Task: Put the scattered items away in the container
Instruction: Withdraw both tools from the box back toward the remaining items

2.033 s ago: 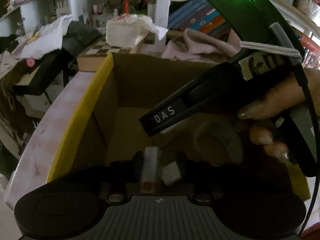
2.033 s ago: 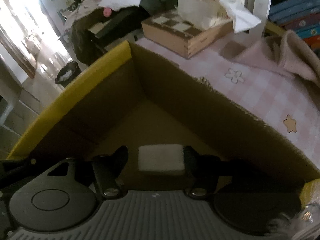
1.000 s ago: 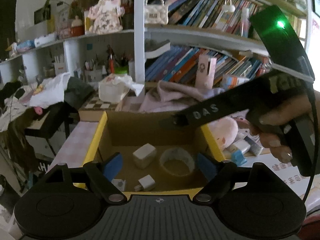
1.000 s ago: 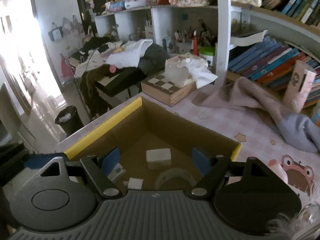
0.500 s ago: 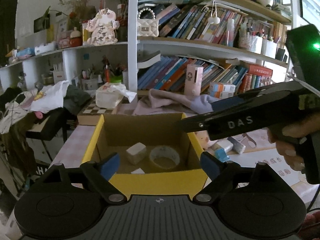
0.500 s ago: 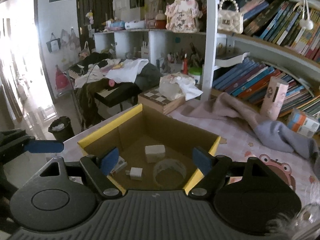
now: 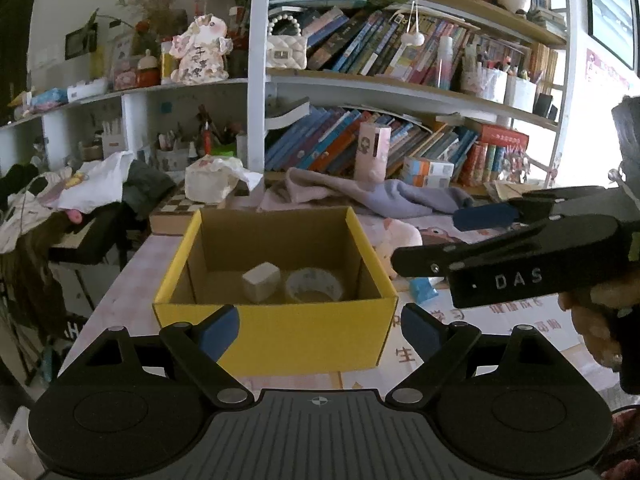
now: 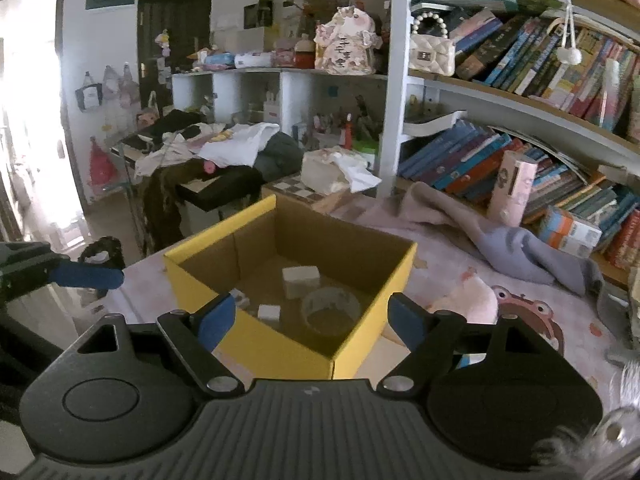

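Two grippers are in our hands, and both are empty. From the left wrist we see our left gripper (image 7: 320,330) with its blue pads wide apart and nothing between them, held just short of the near wall of the yellow box (image 7: 276,332). That box stands at the left edge of the pink checked table (image 7: 132,292). Inside lie a white block (image 7: 261,281) and a roll of tape (image 7: 314,285), side by side on the bottom. Our right gripper (image 7: 436,240) reaches in from the right, above a small blue packet (image 7: 423,288) that lies on the table just right of the box.

From the right wrist, our right gripper (image 8: 308,322) has its jaws opening, with nothing between them, over the near corner of the box. Here we also see a small white cube (image 8: 268,312) and another small item (image 8: 239,298) near the left wall; we cannot make out what that one is.

We judge that loose things remain outside the box. Risks: the grippers stand close together and could knock each other if both reach to the right of the box; a low pass could catch the box rim and push the box off the left table edge.
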Available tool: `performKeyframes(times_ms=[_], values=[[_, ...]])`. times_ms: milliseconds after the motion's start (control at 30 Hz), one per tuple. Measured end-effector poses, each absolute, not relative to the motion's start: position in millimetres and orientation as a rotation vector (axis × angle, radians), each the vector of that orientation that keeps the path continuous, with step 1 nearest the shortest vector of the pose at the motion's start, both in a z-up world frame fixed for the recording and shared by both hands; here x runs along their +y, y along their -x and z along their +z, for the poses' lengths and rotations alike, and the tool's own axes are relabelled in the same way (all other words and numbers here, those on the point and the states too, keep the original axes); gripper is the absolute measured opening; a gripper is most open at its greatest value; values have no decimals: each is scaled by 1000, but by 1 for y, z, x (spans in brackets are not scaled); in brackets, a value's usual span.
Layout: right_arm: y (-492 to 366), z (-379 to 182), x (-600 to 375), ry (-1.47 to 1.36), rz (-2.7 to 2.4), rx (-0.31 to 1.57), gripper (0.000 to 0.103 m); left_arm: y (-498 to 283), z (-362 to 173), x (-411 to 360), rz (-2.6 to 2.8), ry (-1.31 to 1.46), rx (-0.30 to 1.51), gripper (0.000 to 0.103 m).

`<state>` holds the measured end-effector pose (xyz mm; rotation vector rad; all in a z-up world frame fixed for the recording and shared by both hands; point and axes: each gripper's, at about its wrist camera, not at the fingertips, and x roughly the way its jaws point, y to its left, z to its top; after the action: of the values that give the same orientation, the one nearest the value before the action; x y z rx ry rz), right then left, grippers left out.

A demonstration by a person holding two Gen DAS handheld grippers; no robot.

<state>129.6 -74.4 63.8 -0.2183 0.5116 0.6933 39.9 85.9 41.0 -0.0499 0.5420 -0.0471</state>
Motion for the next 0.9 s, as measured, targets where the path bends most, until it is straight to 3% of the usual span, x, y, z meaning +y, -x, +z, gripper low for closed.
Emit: performKeyframes(times_ms=[900], values=[[-55, 18, -88, 231, 548, 518, 86, 1, 12, 77, -11, -3, 588, 91]])
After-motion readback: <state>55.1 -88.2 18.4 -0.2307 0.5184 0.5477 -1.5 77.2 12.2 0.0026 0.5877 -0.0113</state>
